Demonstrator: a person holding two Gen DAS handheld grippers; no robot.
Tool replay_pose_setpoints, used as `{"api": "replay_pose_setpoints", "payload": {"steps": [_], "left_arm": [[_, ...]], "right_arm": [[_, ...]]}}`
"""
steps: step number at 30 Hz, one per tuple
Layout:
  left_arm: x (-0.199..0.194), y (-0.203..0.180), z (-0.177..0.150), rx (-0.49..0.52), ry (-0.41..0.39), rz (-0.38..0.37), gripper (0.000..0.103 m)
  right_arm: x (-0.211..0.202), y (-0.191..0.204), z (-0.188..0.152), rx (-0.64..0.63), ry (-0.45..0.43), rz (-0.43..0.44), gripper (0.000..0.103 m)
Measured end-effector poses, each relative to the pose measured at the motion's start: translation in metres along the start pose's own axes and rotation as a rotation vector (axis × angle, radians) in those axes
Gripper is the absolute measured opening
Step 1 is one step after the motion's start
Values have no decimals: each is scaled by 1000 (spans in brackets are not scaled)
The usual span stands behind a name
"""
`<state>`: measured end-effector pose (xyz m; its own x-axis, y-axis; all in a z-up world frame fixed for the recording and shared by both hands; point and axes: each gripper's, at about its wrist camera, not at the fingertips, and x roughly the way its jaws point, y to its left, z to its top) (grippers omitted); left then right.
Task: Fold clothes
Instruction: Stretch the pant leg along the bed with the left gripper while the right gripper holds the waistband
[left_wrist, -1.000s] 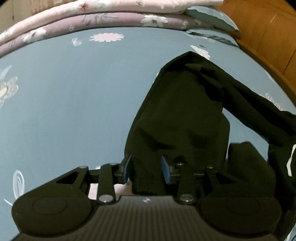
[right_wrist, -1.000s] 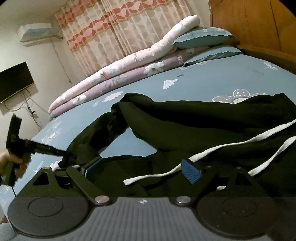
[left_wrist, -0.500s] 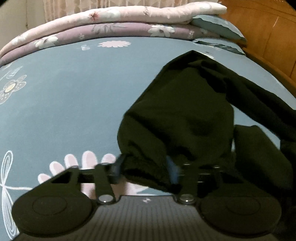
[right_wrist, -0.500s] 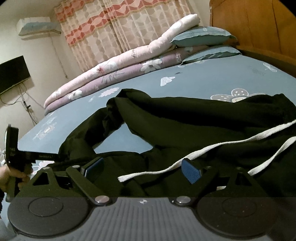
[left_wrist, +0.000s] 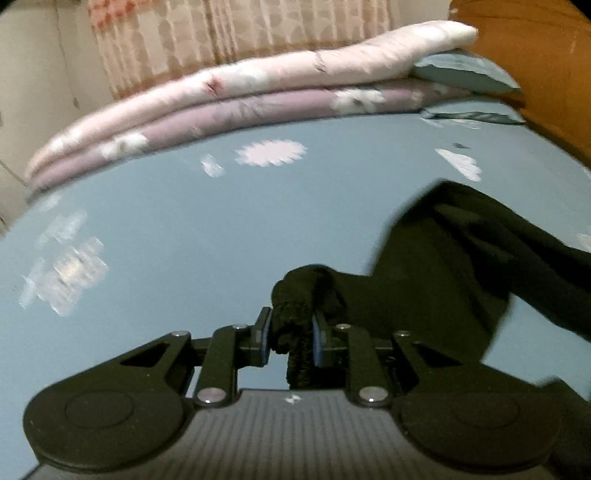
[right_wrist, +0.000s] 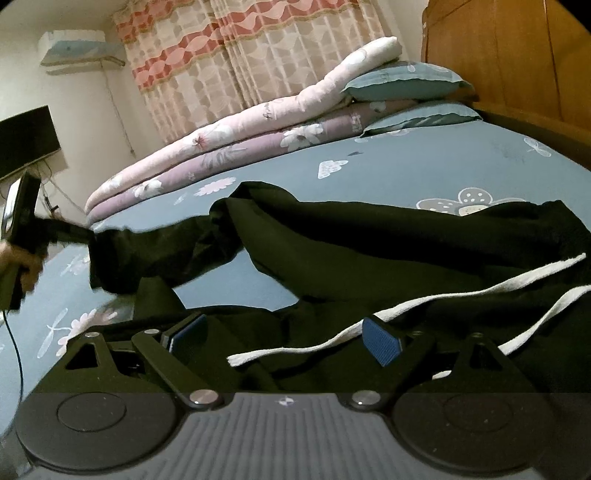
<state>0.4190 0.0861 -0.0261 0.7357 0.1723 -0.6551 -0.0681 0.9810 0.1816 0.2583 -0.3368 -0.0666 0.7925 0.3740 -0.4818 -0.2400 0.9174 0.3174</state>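
left wrist: left claw (left_wrist: 290, 338) has just been closing — pads pinch the ribbed cuff (left_wrist: 295, 295) of the black trousers (right_wrist: 388, 251) | right wrist: right claw (right_wrist: 284, 338) gapes wide over waistband and white drawstring (right_wrist: 424, 314) — trousers sprawl on the bed (right_wrist: 424, 166)

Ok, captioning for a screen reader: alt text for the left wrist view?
The left gripper pinches the bunched cuff of black pants, lifting it off a blue floral bedsheet. Folded pink quilts lie along the far edge.
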Motion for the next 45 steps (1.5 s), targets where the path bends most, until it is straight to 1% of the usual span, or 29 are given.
{"api": "replay_pose_setpoints", "payload": {"steps": [4, 8, 11, 17, 24, 27, 31, 35, 36, 37, 39, 41, 42, 45], "left_arm": [[15, 18, 26, 11, -5, 86, 19], [38, 26, 49, 52, 8, 174, 19], [58, 33, 63, 61, 28, 229, 19], [99, 43, 90, 93, 42, 318, 19], [149, 42, 111, 158, 55, 364, 20], [165, 45, 119, 148, 60, 378, 20], [186, 51, 131, 125, 46, 413, 20], [208, 50, 136, 116, 39, 419, 21], [213, 48, 134, 126, 44, 417, 24], [217, 46, 133, 137, 48, 415, 30], [226, 44, 129, 161, 73, 409, 30], [231, 45, 124, 173, 92, 411, 33], [233, 46, 121, 177, 102, 412, 35], [232, 56, 114, 161, 129, 420, 37]], "right_arm": [[2, -2, 0, -4, 8, -7, 93], [3, -4, 0, -8, 16, -17, 93], [6, -5, 0, -11, 20, -25, 93], [12, -5, -3, -25, 38, -40, 93], [25, -10, -7, -29, 74, -80, 93], [26, -10, -7, -26, 70, -78, 93], [30, -9, -10, -41, 76, -93, 93], [34, -5, -12, -73, 75, -109, 95], [35, -5, -13, -78, 75, -110, 95], [35, -4, -13, -83, 76, -110, 97], [37, -3, -15, -93, 78, -110, 99], [38, -2, -16, -104, 81, -111, 103], [39, -2, -16, -109, 83, -111, 103], [39, -2, -16, -107, 84, -114, 103]]}}
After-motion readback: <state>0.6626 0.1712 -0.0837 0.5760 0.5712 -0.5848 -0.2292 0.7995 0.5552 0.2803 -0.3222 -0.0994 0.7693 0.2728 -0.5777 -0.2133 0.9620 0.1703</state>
